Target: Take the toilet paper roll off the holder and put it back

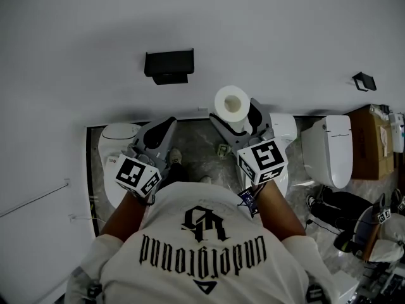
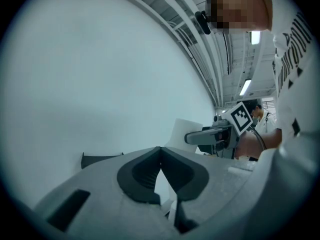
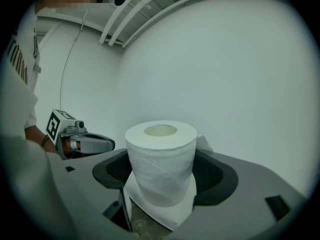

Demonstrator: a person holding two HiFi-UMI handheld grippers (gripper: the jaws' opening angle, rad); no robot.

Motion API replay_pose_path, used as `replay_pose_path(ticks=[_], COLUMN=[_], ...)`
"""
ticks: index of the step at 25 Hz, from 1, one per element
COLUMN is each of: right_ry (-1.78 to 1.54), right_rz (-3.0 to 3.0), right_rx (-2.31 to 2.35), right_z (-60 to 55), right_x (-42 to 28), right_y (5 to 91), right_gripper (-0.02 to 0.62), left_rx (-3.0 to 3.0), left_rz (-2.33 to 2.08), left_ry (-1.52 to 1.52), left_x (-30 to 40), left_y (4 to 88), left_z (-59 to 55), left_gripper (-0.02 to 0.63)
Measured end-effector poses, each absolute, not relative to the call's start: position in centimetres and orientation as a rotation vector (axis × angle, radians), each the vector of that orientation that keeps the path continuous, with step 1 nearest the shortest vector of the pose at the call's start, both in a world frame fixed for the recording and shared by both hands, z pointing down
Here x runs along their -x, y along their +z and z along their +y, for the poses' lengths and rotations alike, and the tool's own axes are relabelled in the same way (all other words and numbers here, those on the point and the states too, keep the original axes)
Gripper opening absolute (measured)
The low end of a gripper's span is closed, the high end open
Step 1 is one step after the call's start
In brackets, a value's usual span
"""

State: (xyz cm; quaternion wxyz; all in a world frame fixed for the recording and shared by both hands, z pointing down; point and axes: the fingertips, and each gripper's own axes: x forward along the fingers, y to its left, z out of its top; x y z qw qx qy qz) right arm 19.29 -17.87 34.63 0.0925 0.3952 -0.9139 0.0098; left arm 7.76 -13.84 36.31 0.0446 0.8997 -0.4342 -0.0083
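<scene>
I read the toilet paper roll [image 1: 231,104] as plain white with a slightly creamier core, and in the right gripper view its wrap carries a faint embossed pattern. The holder [image 1: 169,66] is matt black against a flat, pale grey-white wall [image 1: 82,43]. My left gripper [image 1: 159,132] and right gripper [image 1: 235,120] both have light grey shells and dark charcoal, ribbed pads [image 3: 215,176]. The left marker cube [image 1: 138,175] and the right marker cube [image 1: 262,159] are white with black square patterns. The shirt [image 1: 202,258] is white with black gothic lettering and a black emblem. The floor [image 1: 196,141] is mottled grey-brown, like marble. The toilet [image 1: 333,149] is white and the box [image 1: 367,145] is brown.
</scene>
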Motion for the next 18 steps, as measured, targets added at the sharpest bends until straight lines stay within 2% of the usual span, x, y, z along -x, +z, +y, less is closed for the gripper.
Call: replay_pose_path(ticks=[18], right_ry=[0.05], right_rz=[-2.754], right_rx=[-1.108], right_z=[-27.4], right_x=[-13.2], right_y=[34.2], right_gripper=[0.336], left_rx=[-2.743], left_rz=[-1.332], left_ry=[0.042], left_x=[-3.2], left_y=[36.2], left_z=[-22.9], left_gripper=[0.012])
